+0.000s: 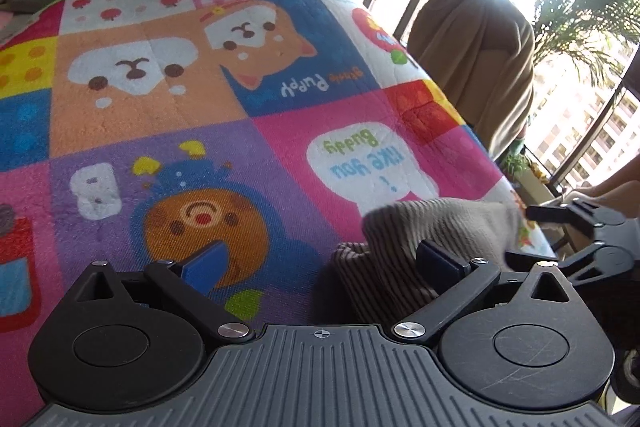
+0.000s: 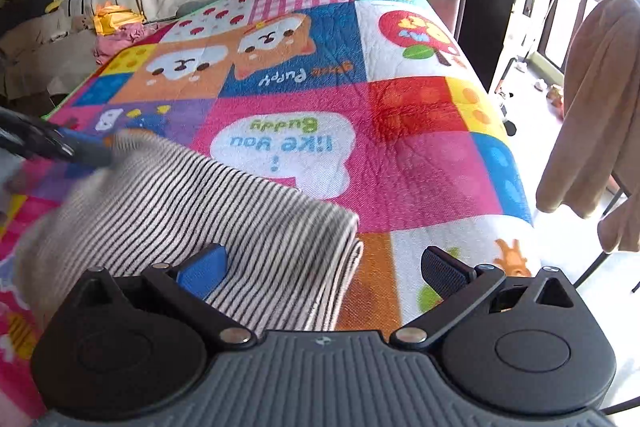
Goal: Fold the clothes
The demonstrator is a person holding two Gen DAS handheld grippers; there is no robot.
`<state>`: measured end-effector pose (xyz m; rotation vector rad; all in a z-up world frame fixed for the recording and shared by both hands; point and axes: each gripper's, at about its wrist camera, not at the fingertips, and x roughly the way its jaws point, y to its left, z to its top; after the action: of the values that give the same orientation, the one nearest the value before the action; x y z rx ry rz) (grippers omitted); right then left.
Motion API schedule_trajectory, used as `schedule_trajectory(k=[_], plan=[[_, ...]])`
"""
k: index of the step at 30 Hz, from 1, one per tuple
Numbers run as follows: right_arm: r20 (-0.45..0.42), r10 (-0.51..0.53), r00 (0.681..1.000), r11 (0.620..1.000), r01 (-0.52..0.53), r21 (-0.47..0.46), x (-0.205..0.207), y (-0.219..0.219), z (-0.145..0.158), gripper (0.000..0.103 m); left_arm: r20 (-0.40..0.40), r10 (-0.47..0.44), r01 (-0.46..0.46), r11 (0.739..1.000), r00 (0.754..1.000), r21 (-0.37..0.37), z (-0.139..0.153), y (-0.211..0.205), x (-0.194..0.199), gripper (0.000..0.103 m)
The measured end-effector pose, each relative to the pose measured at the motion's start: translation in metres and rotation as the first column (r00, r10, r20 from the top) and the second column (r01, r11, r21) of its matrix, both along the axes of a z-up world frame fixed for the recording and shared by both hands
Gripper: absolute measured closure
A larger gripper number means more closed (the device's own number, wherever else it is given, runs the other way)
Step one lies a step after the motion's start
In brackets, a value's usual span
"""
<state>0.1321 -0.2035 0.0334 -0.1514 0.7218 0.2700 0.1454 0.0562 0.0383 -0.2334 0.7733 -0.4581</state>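
I see a striped shirt (image 2: 208, 211) lying on a bright cartoon mat (image 2: 400, 155). It is bunched up and partly folded, and it looks a bit blurry, so I think it may be moving. My right claw (image 2: 324, 269) is spread wide and holds nothing. The shirt lies to the left of it and a little ahead. One blue finger (image 2: 202, 273) sits over the near edge of the cloth, but I cannot tell if it is touching; the other finger is over bare mat. In the left camera, my left claw (image 1: 322, 267) is spread wide too and holds nothing. Here the shirt (image 1: 420, 239) lies to the right, with the dark right finger (image 1: 438, 263) over it. So the shirt sits between my two claws, close to both. Its long way seems to run from the near right edge, by my right claw, up and away to the far left, where the tip of the left claw (image 2: 60, 147) shows. The thick folded edge is nearest my right claw, so I think that hand is best placed to grab next. It would need to slide left so both fingers go around the cloth. The left claw would need to slide right. A brown towel (image 2: 592, 115) hangs well off to the side, out of the way.
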Motion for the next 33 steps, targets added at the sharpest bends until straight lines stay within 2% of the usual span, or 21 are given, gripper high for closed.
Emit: schedule_trajectory(k=[2, 3, 4, 6, 8, 10, 14, 17, 19, 20, 22, 25, 28, 30, 33], plan=[[0.013, -0.011, 1.000, 1.000, 0.011, -0.001, 0.003, 0.002, -0.003, 0.000, -0.016, -0.051, 0.048, 0.992, 0.999, -0.119, 0.018, 0.007, -0.023, 0.001], [0.016, -0.010, 1.000, 1.000, 0.010, -0.004, 0.003, 0.001, -0.003, 0.000, -0.024, -0.083, 0.077, 0.980, 0.996, -0.183, 0.026, 0.009, -0.034, 0.001], [0.019, -0.006, 1.000, 1.000, 0.006, -0.012, 0.003, 0.002, -0.003, 0.000, -0.041, -0.141, 0.126, 0.958, 0.989, -0.258, 0.029, 0.007, -0.045, 0.001], [0.025, 0.004, 1.000, 1.000, -0.003, -0.028, 0.003, 0.003, -0.003, 0.000, -0.077, -0.266, 0.222, 0.906, 0.961, -0.360, 0.027, -0.007, -0.062, 0.000], [0.027, 0.009, 1.000, 0.999, -0.008, -0.038, 0.003, 0.004, -0.003, 0.000, -0.126, -0.375, 0.292, 0.857, 0.918, -0.425, 0.012, -0.030, -0.074, 0.000], [0.022, 0.006, 1.000, 0.999, -0.005, -0.033, 0.002, 0.004, -0.003, 0.000, -0.182, -0.439, 0.317, 0.828, 0.880, -0.462, -0.011, -0.053, -0.078, 0.000], [0.011, 0.005, 1.000, 1.000, -0.004, -0.023, 0.001, 0.001, 0.003, 0.000, -0.311, -0.381, 0.183, 0.838, 0.871, -0.514, -0.054, -0.080, -0.062, 0.001], [-0.005, 0.032, 0.999, 0.999, -0.032, -0.011, -0.001, -0.001, 0.012, 0.000, -0.308, -0.298, 0.085, 0.829, 0.903, -0.553, -0.057, -0.076, -0.046, 0.001], [-0.003, 0.071, 0.997, 0.994, -0.071, 0.083, -0.004, -0.011, 0.027, 0.000, -0.293, -0.247, 0.041, 0.824, 0.924, -0.566, -0.054, -0.066, -0.038, 0.001], [0.003, 0.091, 0.996, 0.985, -0.090, 0.147, -0.005, -0.017, 0.036, 0.000, -0.279, -0.208, 0.022, 0.836, 0.937, -0.548, -0.052, -0.059, -0.034, 0.001], [0.018, 0.092, 0.996, 0.959, -0.094, 0.269, -0.001, -0.029, 0.050, 0.000, -0.262, -0.139, -0.017, 0.856, 0.955, -0.517, -0.049, -0.047, -0.024, 0.001], [0.013, 0.097, 0.995, 0.909, -0.094, 0.407, 0.017, -0.038, 0.056, 0.000, -0.252, -0.069, -0.063, 0.875, 0.965, -0.480, -0.047, -0.033, -0.003, 0.001], [-0.036, 0.090, 0.995, 0.875, -0.062, 0.480, 0.046, -0.038, 0.034, 0.000, -0.254, -0.029, -0.089, 0.892, 0.967, -0.443, -0.046, -0.029, 0.009, 0.001], [-0.104, 0.057, 0.993, 0.834, 0.010, 0.552, 0.066, -0.042, 0.010, 0.000, -0.263, -0.022, -0.099, 0.893, 0.965, -0.440, -0.046, -0.028, 0.012, 0.001], [-0.206, 0.064, 0.976, 0.727, 0.095, 0.680, 0.080, -0.047, -0.027, 0.000, -0.265, -0.029, -0.095, 0.892, 0.964, -0.442, -0.046, -0.025, 0.011, 0.001]])
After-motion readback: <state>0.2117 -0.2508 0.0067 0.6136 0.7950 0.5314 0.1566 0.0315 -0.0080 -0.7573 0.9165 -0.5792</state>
